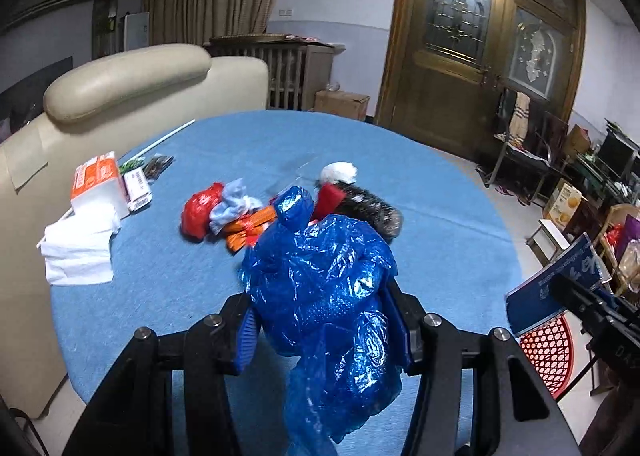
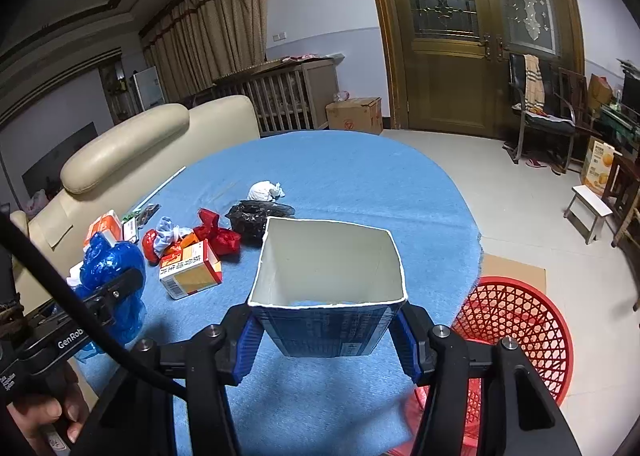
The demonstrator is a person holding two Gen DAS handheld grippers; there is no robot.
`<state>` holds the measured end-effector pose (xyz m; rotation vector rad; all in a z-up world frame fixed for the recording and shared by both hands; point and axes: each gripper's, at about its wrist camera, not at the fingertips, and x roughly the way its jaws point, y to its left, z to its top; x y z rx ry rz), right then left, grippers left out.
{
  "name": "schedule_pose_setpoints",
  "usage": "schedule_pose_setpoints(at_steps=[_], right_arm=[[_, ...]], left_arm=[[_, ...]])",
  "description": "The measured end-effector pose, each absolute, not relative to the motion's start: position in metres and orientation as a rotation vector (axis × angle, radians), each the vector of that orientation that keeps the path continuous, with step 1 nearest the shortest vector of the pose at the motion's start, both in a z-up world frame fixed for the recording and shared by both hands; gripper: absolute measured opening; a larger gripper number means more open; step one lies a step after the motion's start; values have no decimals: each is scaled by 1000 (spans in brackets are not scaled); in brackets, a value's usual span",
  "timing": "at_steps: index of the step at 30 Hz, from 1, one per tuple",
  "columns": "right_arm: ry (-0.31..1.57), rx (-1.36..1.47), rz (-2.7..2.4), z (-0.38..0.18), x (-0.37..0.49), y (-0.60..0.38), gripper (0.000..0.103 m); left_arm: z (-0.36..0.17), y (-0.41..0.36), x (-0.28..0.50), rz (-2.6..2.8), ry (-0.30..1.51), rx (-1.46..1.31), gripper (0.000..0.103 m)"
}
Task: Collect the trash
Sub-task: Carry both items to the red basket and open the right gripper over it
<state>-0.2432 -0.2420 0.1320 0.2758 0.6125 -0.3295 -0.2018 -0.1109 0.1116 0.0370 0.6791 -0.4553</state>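
The right gripper (image 2: 326, 330) is nearest to the red basket (image 2: 520, 320). Its two fingers are closed on an open blue carton (image 2: 332, 292), which they press from both sides. The carton stands almost upright with its open mouth up, and its long axis points up and a little away from the camera. The red basket is on the floor just to the right of this gripper and lower than it, beside the edge of the table (image 2: 400, 184). So the next move probably depends on this relation: the carton must go to the right and down, over the table edge, to reach the basket.

The left gripper (image 1: 326, 320) holds a crumpled blue plastic bag (image 1: 324, 276) between its closed fingers; the bag swells above them and hangs loose below. From the left wrist view, the red basket (image 1: 546, 354) lies far to the right, with the right gripper in between, so the left side has the longer way.

Further on the table, the other trash lies in a group: a red bag (image 1: 198, 212), an orange box (image 2: 190, 268), a black bag (image 2: 252, 218) and a white paper ball (image 2: 264, 190). A tissue pack (image 1: 98, 184) rests near the left edge, beside the sofa (image 1: 132, 76).
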Motion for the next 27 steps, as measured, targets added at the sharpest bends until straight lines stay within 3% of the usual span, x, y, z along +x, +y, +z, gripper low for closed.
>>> schedule_pose_setpoints(at_steps=[27], right_arm=[[696,512,-641,65,-350,-372,60]], left_arm=[[125,-258,-256,-831,622,250,55]])
